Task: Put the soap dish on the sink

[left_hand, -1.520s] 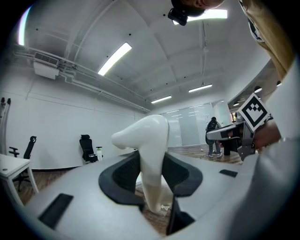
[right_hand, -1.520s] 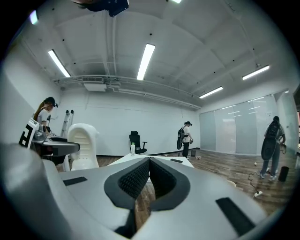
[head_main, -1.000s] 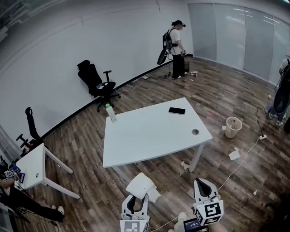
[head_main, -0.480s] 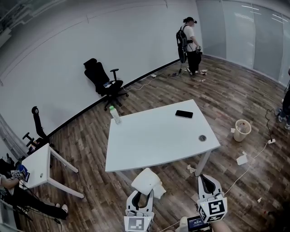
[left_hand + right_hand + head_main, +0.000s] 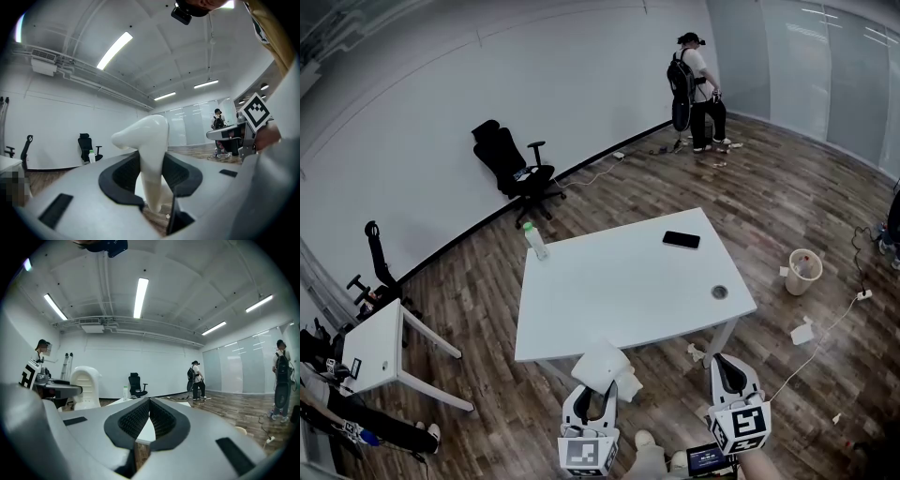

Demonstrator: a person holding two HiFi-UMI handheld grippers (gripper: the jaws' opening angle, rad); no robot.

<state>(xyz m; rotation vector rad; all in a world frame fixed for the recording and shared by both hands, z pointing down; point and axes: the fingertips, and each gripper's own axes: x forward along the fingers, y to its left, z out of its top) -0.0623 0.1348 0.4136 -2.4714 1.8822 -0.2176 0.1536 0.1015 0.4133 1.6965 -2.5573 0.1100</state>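
Note:
A white moulded soap dish (image 5: 602, 367) sticks up from my left gripper (image 5: 601, 392), whose jaws are shut on its lower edge. In the left gripper view the soap dish (image 5: 149, 145) stands edge-on between the black pads (image 5: 123, 173), with the left gripper (image 5: 152, 185) level. The dish hangs over the floor just at the near edge of a white table (image 5: 619, 281). My right gripper (image 5: 727, 366) is beside it to the right, shut and empty. In the right gripper view, the right gripper (image 5: 149, 420) has its pads together, and the dish (image 5: 85, 387) shows at the left. No sink is in view.
On the table lie a black phone (image 5: 682, 240) and a bottle (image 5: 534, 241). A black office chair (image 5: 511, 169) stands by the wall and a person (image 5: 694, 89) at the far end. A bin (image 5: 804, 270) and cables are at the right, a small white table (image 5: 370, 352) at the left.
Both grippers, the left one still holding the dish, have come closer to the table's near edge. The far person has stepped slightly along the wall.

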